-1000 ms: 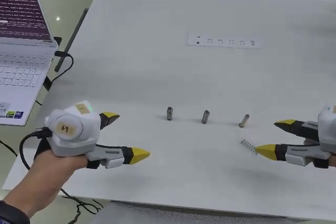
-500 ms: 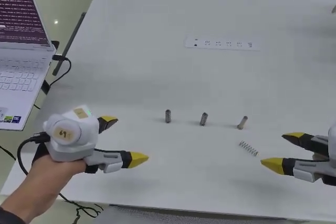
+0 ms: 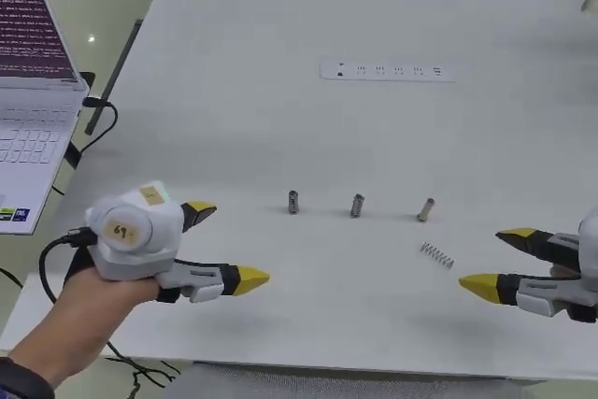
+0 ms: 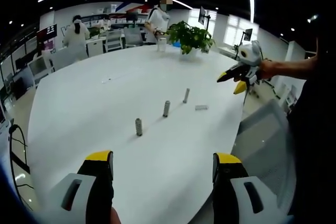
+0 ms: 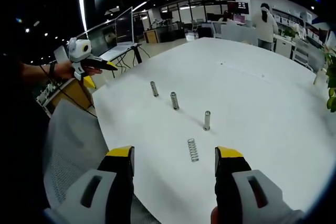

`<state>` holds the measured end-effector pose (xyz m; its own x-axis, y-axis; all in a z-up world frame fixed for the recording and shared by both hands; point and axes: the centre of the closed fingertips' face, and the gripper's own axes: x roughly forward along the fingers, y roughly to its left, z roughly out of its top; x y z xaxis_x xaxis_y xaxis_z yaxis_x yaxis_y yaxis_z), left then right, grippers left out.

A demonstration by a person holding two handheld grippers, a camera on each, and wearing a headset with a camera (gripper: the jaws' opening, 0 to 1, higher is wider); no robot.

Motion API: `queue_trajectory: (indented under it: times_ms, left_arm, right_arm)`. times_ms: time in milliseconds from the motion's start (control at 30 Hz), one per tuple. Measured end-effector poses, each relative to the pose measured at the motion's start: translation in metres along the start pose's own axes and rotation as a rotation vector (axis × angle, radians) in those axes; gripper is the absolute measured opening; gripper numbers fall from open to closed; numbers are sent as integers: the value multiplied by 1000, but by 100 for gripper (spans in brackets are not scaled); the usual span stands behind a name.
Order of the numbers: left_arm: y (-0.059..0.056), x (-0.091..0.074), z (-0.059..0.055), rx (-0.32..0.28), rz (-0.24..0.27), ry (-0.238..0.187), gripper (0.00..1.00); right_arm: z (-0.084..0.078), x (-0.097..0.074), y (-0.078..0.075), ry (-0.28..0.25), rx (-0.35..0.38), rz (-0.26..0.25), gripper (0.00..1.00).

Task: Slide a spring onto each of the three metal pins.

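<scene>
One spring loose, both claws released

My left gripper and right gripper are wide apart, grasping nothing. The loose spring lies flat on the table, at 5 o'clock from the bare pin.

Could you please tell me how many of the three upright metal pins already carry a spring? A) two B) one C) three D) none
A: in the head view the left grey metal pin and the middle pin each wear a coil; the right pin is bare, a loose silver coil spring lying on the white table.
</scene>
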<state>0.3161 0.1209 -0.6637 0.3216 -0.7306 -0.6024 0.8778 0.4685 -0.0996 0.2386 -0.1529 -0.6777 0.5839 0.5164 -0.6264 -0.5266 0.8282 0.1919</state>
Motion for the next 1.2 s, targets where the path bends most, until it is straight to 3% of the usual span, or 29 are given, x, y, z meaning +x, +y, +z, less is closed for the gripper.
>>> queue_trajectory:
  times_ms: [533, 1200]
  left_arm:
    - [-21, 21, 15, 81, -77, 13, 73]
    - [-53, 62, 38, 204, -207, 33, 72]
  right_arm:
    - [-2, 0, 5, -5, 16, -2, 60]
    - [-9, -8, 7, -1, 31, -26, 62]
